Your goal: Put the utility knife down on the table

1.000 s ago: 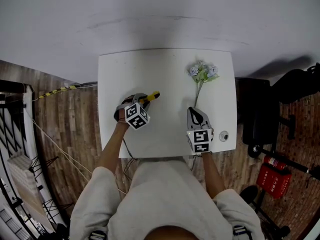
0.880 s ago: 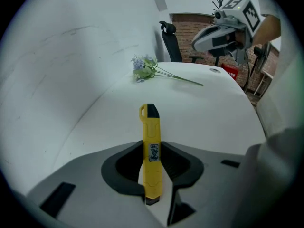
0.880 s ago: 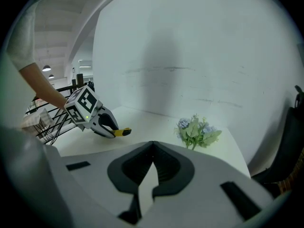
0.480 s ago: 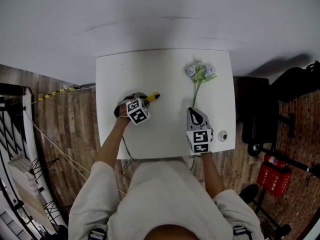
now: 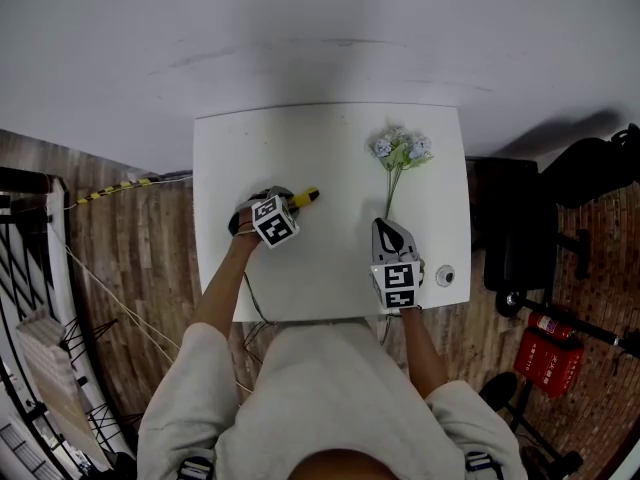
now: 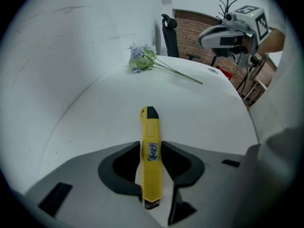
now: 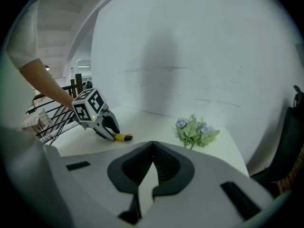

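The yellow utility knife (image 6: 151,160) lies lengthwise between the jaws of my left gripper (image 6: 151,148), its black tip pointing away over the white table (image 5: 330,258). These jaws have just been opening, and a thin gap shows beside the knife low down. In the head view the knife (image 5: 306,196) sticks out to the right of the left gripper (image 5: 285,196), close to the tabletop. My right gripper (image 5: 392,230) rests near the front right, shut and empty (image 7: 152,144). From there the knife (image 7: 123,137) appears to touch the table.
A small bunch of pale blue artificial flowers (image 5: 402,148) lies at the back right of the table. A small round object (image 5: 445,274) sits near the right front corner. A black chair (image 5: 520,238) and a red fire extinguisher (image 5: 548,358) stand on the wooden floor to the right.
The left gripper has tipped slightly with the knife, whose tip now sits a little lower toward the table. The right gripper has kept still.
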Motion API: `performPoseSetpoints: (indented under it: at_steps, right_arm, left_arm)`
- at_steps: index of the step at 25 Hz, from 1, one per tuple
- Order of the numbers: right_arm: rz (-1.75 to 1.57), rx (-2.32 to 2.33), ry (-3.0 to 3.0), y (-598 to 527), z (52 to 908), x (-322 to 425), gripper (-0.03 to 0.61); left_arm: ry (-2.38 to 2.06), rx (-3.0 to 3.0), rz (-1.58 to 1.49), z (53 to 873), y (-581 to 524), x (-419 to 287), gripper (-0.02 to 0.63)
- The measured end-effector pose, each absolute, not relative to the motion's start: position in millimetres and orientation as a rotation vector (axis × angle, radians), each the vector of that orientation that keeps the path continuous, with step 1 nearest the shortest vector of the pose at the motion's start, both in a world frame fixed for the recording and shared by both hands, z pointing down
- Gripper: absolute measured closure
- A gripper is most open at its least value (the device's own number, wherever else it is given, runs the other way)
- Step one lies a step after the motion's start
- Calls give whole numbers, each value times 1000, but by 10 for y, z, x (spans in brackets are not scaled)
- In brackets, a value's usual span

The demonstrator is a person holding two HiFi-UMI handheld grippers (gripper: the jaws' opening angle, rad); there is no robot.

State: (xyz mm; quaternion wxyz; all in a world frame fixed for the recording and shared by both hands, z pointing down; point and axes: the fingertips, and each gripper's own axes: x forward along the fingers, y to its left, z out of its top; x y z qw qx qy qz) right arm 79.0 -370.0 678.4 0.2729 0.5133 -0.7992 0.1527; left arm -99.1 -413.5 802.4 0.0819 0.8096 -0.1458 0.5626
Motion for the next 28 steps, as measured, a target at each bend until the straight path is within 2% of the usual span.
performPoseSetpoints:
  at_steps: [6, 14, 18, 22, 28]
  right_arm:
    - [408, 1381, -2149, -3669, 6779, 809, 580]
    - [392, 1388, -2164, -3616, 6717, 804, 580]
    - [380, 1389, -2169, -3603, 6683, 796, 580]
    - [364, 1389, -2178, -3608, 6633, 785, 580]
    - [316, 1396, -2195, -3660, 6524, 755, 580]
  left_arm:
    - [-459, 2411, 1684, 7995, -4136, -1027, 437]
    - [-620, 2504, 1608, 7649, -4093, -1053, 434]
    - [-771, 2524, 1476, 7412, -4043, -1134, 438]
    - [-926, 2535, 1356, 7134, -3969, -1222, 507]
    - [-1154, 2522, 1112, 6732, -3849, -1371, 576]
